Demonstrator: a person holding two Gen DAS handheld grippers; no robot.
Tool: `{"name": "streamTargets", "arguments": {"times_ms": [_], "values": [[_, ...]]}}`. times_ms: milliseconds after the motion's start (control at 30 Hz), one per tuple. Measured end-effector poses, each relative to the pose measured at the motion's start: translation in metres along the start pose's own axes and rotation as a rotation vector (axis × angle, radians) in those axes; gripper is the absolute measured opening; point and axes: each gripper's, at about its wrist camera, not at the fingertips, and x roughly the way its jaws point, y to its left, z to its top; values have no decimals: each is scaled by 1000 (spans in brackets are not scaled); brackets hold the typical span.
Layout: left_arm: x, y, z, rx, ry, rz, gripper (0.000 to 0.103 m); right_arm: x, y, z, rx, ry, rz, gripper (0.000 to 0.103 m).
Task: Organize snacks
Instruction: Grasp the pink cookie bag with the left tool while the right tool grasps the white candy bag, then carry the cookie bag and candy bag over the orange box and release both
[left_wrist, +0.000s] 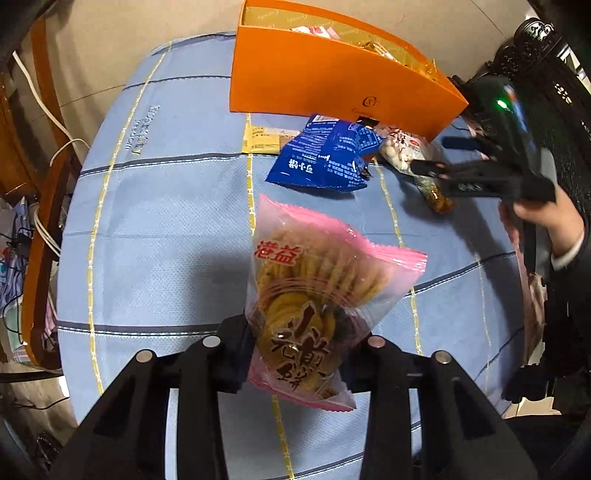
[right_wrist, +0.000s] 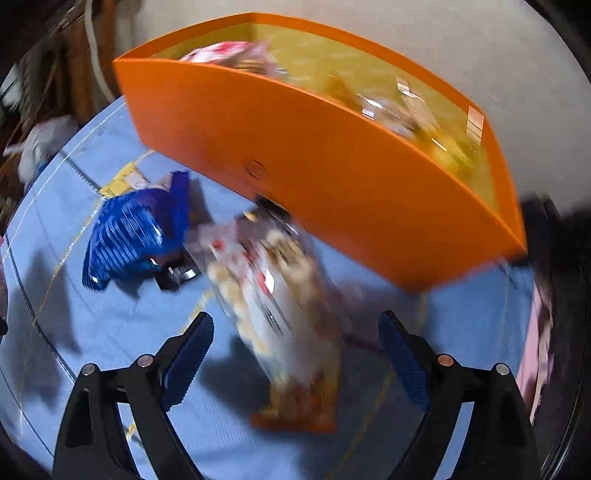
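Note:
My left gripper (left_wrist: 303, 350) is shut on a pink-edged bag of round biscuits (left_wrist: 317, 280), holding it clear of the blue checked tablecloth (left_wrist: 166, 221). An open orange box (left_wrist: 325, 85) (right_wrist: 332, 177) with several snacks inside stands at the far side. In front of it lie a blue packet (left_wrist: 325, 158) (right_wrist: 136, 229) and a clear bag of pale nuts (left_wrist: 406, 151) (right_wrist: 280, 306). My right gripper (right_wrist: 295, 325) (left_wrist: 432, 155) hangs open over the nut bag, a finger on either side, its pads apart from it. The right wrist view is blurred.
A flat yellow packet (left_wrist: 262, 138) (right_wrist: 125, 181) lies beside the blue packet. A wooden chair (left_wrist: 40, 184) with cables stands off the table's left edge. A person's hand (left_wrist: 535, 218) and dark sleeve hold the right gripper. Dark carved furniture (left_wrist: 535, 37) stands behind.

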Motion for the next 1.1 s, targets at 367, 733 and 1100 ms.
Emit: {"name": "streamTargets", "arguments": {"times_ms": [367, 733, 1100], "values": [[5, 0, -1, -31, 19, 66, 36, 33, 24, 20, -158, 106, -7, 53], [8, -10, -1, -17, 27, 59, 36, -30, 17, -32, 40, 6, 158, 50], [3, -16, -6, -26, 24, 59, 36, -73, 12, -107, 299, -4, 360, 50]]}}
